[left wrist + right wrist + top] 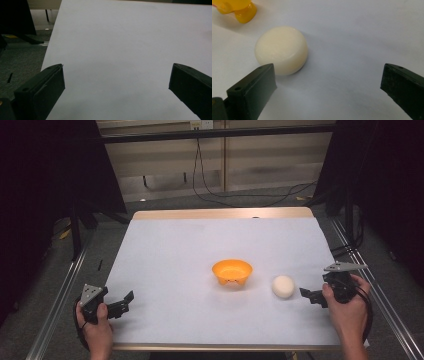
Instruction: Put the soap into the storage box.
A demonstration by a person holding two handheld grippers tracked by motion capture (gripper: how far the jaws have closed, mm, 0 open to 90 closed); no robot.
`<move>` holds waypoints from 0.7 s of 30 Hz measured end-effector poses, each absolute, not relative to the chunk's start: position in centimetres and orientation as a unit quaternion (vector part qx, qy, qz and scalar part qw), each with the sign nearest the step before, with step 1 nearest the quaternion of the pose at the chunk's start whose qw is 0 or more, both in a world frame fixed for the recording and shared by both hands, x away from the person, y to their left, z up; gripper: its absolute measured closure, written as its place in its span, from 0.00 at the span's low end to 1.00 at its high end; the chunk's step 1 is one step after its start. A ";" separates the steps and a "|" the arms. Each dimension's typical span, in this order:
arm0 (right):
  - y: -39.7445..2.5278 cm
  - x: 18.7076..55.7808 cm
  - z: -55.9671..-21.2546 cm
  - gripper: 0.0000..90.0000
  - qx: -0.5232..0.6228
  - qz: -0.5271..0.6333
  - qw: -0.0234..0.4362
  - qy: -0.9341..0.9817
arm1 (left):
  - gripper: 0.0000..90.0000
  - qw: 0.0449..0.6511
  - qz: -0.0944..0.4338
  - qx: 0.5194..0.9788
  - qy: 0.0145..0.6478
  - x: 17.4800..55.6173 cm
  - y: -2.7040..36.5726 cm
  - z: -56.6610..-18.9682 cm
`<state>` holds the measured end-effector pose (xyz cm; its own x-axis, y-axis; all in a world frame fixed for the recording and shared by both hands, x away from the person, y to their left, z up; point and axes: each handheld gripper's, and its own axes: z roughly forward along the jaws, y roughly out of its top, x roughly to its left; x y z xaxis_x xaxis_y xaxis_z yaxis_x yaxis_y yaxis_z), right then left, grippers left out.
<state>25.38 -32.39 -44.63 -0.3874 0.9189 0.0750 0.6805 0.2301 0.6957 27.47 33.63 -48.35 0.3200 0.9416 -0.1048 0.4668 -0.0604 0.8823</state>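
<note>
White table [165, 250] at frame centre carries, we see, an orange bowl [232, 272] beside a cream puck [283, 286]; left gripper [120, 304] and right gripper [311, 296] both gape wide, holding nothing.

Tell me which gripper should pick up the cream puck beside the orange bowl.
Right. The right gripper sits just beside the cream puck, jaws open and pointed toward it, though the puck lies off toward one jaw. The left gripper is at the table's far left corner, beyond the orange bowl.

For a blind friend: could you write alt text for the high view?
An orange bowl and a cream puck sit on a white table; a person's hands hold an open left gripper and right gripper near its front corners.
</note>
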 end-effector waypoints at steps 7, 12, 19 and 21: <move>-30.9 27.0 -44.4 0.00 0.511 0.305 0.149 0.790 | 0.00 0.447 0.266 0.681 0.516 27.5 33.7 -48.3; -30.1 27.7 -44.2 0.00 0.513 0.281 0.129 0.801 | 0.00 0.446 0.267 0.680 0.517 27.5 33.6 -48.3; -29.4 28.2 -43.9 0.00 0.502 0.274 0.118 0.812 | 0.00 0.448 0.265 0.679 0.518 27.5 33.5 -48.4; -29.4 28.2 -43.9 0.00 0.500 0.275 0.116 0.813 | 0.00 0.447 0.265 0.681 0.517 27.5 33.5 -48.4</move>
<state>28.23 -29.36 -43.86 -0.4723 0.8772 0.0860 0.7494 0.3483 0.5631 27.47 33.50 -48.37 0.3250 0.9403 -0.1010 0.4670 -0.0667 0.8818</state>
